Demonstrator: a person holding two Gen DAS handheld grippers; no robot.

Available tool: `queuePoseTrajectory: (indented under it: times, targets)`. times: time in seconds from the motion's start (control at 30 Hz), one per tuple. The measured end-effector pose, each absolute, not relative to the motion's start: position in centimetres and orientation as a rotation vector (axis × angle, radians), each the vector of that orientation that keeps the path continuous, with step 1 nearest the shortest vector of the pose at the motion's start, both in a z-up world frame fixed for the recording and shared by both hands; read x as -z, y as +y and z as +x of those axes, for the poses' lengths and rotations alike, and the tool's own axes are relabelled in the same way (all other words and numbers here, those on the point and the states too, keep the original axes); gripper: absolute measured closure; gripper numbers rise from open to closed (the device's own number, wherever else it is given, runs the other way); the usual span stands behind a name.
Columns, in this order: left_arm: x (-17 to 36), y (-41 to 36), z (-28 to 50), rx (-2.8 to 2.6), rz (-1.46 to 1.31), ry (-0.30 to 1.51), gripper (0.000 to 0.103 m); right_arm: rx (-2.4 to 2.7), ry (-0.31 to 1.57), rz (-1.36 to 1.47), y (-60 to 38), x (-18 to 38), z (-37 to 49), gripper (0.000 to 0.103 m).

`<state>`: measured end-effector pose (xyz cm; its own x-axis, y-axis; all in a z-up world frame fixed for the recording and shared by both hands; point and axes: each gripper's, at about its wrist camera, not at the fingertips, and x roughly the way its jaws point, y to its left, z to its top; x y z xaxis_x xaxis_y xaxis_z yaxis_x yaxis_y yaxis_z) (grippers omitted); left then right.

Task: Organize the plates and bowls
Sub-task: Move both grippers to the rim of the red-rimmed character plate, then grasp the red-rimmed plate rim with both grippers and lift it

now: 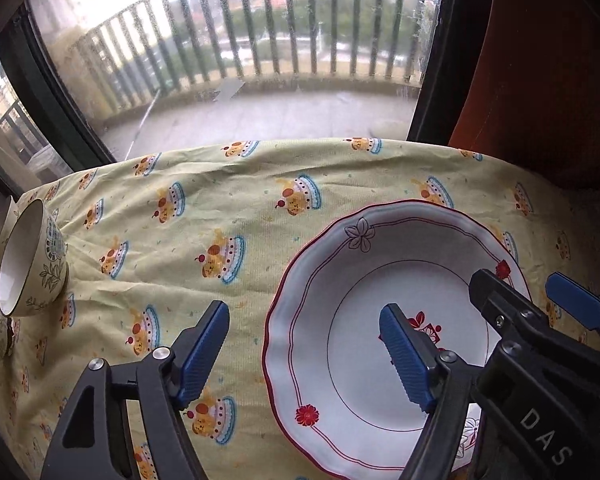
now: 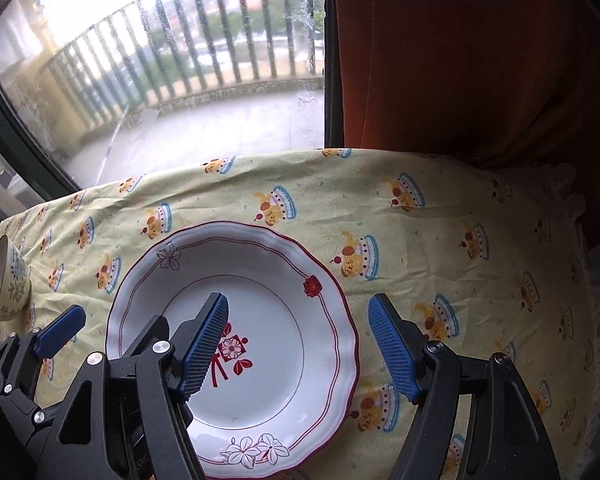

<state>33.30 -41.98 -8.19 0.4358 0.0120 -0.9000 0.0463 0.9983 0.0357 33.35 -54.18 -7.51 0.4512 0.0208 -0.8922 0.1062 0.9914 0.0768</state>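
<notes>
One floral-rimmed plate (image 2: 260,304) is lying beneath both tongs; three patterned bowls (image 1: 32,260) are sitting far left. Left gripper (image 1: 304,354) and right gripper (image 2: 298,346) are hovering, spread wide.

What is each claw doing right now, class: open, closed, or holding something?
Left claw: open, holding nothing, straddling the plate rim.
Right claw: open, holding nothing, straddling the plate's opposite rim.

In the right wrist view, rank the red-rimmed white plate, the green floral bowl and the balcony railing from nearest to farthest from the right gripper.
1. Red-rimmed white plate: directly under the open right gripper, whose left finger is over its centre.
2. Green floral bowl: lying on its side at the yellow tablecloth's far left edge.
3. Balcony railing: outside, beyond the window.
</notes>
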Motion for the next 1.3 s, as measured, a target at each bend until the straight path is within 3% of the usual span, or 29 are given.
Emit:
queuePoseTrajectory:
  times: [0.2, 0.37, 0.53, 0.63, 1.3]
  targets:
    - [9.9, -42.1, 33.9, 0.005, 0.054, 1.167, 0.04, 0.058, 1.135, 0.135, -54.7, 9.1, 34.0, 0.027]
    - [10.0, -42.5, 33.7, 0.007, 0.099, 1.151, 0.041, 0.058, 1.175, 0.172, -55.5, 10.4, 34.1, 0.028]
    - [10.0, -42.5, 33.7, 0.037, 0.09, 1.155, 0.047, 0.043, 1.175, 0.143, -55.4, 10.6, 34.4, 0.055]
    - [10.0, -42.1, 33.9, 0.039, 0.063, 1.163, 0.047, 0.032, 1.193, 0.131, -55.4, 10.8, 34.3, 0.06]
    - [7.5, -41.4, 31.8, 0.052, 0.085, 1.145, 0.048, 0.081, 1.178, 0.129, -54.1, 8.5, 32.5, 0.056]
